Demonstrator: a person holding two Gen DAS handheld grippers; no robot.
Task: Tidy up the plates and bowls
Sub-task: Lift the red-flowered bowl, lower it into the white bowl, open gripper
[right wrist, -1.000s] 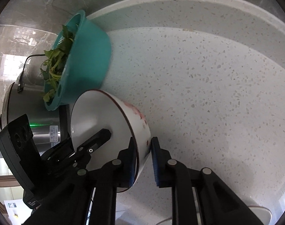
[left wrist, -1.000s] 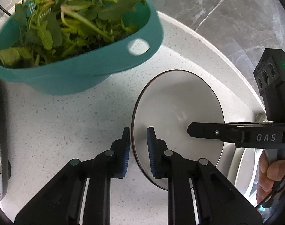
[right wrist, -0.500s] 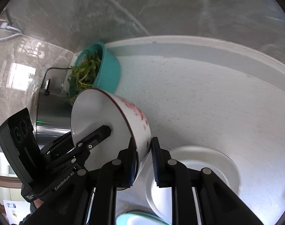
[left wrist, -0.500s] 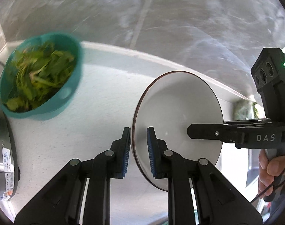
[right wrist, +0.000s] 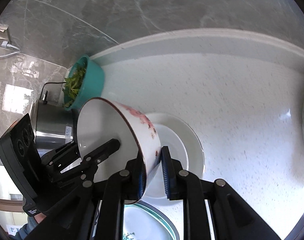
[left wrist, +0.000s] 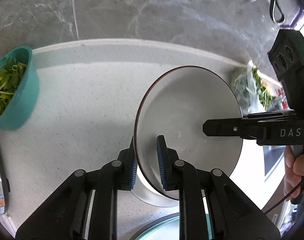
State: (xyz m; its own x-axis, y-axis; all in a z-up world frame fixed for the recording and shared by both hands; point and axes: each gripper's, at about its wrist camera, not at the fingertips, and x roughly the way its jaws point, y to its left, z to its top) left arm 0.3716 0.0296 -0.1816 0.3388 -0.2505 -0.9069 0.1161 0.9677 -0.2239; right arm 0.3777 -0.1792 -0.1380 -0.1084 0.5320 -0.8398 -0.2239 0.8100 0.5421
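While both grippers clamp the same bowl (left wrist: 188,120), it hangs tilted in the air above the surface (left wrist: 87,110), its white inside turned toward the left gripper's side. The left gripper (left wrist: 145,160) has its fingers clenched on the bowl's dark rim, one pad inside and one outside. The right gripper (right wrist: 154,172) grasps the opposite rim the same way, its outer pad against the wall with the red pattern.

The surface is pale speckled stone with a raised lip along the back, where it meets a wall (right wrist: 152,10) of grey veined marble. Directly below the bowl a white plate (right wrist: 182,140) lies flat on the surface, and nearer than the bowl, at the bottom edge of both views, sits a glass-rimmed plate (right wrist: 152,224) with a green sprig print. Well to the left of the bowl, against the back lip, stands a teal colander (left wrist: 21,100) full of greens. Beside it, further left, is a steel cooker (right wrist: 51,126), with a socket and white cord (right wrist: 5,46) on the wall above. To the right of the bowl, by the back lip, lies a blurred bag of greens (left wrist: 252,92). A hand (left wrist: 298,166) holds the right gripper's handle.
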